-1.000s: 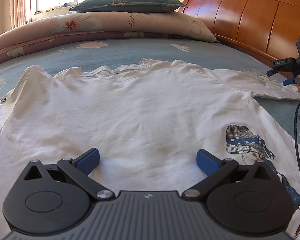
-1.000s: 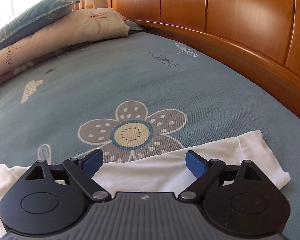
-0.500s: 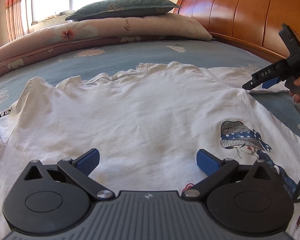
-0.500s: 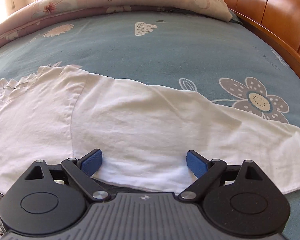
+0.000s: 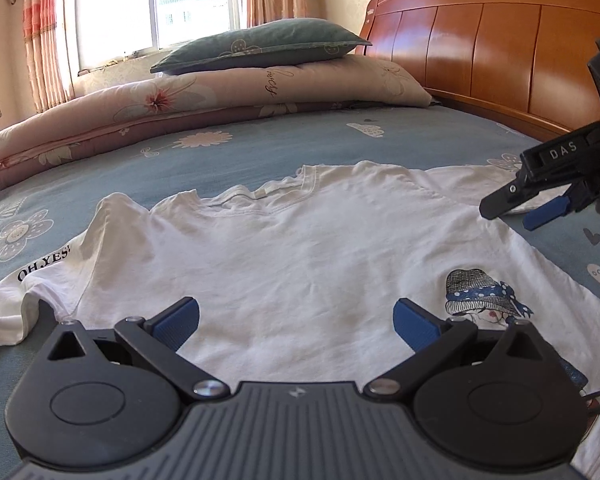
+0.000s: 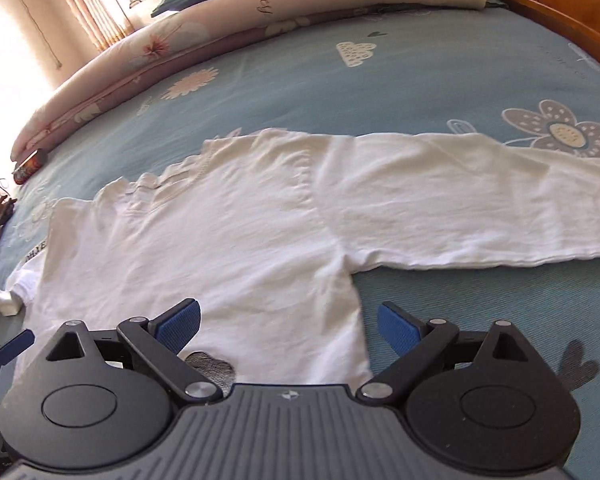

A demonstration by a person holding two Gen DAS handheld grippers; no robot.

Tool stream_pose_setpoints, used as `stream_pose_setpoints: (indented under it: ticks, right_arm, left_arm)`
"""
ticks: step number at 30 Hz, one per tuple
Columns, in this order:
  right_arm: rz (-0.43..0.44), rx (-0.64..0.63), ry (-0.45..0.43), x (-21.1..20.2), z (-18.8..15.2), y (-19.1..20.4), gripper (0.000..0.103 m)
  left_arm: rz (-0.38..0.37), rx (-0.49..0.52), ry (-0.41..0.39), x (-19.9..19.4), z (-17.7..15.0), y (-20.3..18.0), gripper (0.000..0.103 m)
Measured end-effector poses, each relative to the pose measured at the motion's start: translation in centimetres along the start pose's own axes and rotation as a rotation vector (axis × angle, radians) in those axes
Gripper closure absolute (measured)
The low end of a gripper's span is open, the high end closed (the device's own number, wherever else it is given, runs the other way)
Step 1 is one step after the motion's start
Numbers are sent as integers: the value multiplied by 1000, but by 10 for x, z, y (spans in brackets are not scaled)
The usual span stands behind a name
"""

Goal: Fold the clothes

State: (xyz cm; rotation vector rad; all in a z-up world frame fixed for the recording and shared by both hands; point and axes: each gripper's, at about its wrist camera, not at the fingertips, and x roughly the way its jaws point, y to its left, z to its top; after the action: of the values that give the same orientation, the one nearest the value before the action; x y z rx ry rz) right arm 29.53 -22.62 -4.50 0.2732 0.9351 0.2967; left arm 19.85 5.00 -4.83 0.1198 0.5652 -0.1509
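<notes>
White T-shirt (image 5: 300,252) spread flat on blue floral bedsheet (image 5: 228,160), soft cotton, lightly wrinkled. Left gripper (image 5: 296,320) fingers wide, empty, shirt body ahead between them; hem hidden under its housing. Right gripper (image 6: 288,322) fingers wide, empty, shirt side edge between them, long sleeve (image 6: 480,200) ahead-right, cuff cut off. Hat-girl print (image 5: 480,292) just beside left gripper's right finger, partly hidden.

Home bedroom, wooden headboard (image 5: 480,44), pillow (image 5: 260,46), curtained window (image 5: 148,4)
</notes>
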Motion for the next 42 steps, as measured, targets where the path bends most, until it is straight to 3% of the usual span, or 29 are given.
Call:
stream_pose_setpoints:
  ticks: [5,7,13,18,22,25,27,39,42]
  right_arm:
    - [6,45,39,6,-36,0,6]
    - [2,62,28,-7,-51,-6,4]
    - [-48,57,105,-41,-80,1,4]
    - [-68,-30,55,-52,-91,35,2]
    - [-157,-116,52,-32,-112,55,1]
    - [-234,-225,-3,-26,-136,66,0]
    - [-246,-230,-32,-28,-144,67,0]
    - [-227,-239,-47,-40,-154,67,0]
    - [-124,-203,-75,-50,-145,70,0]
  left_arm:
    - [-7,-23,1,-8,-1,12,1]
    - [-4,-34,6,-10,-1,15,1]
    - [-19,-94,28,-13,0,24,1]
    - [-33,-160,51,-8,-8,27,1]
    - [-28,-174,51,-6,-17,27,1]
    - [-44,-205,111,2,-24,30,1]
    - [-64,-241,153,8,-31,35,1]
    - [-22,-115,135,6,-45,20,1]
    - [-29,-110,139,6,-44,20,1]
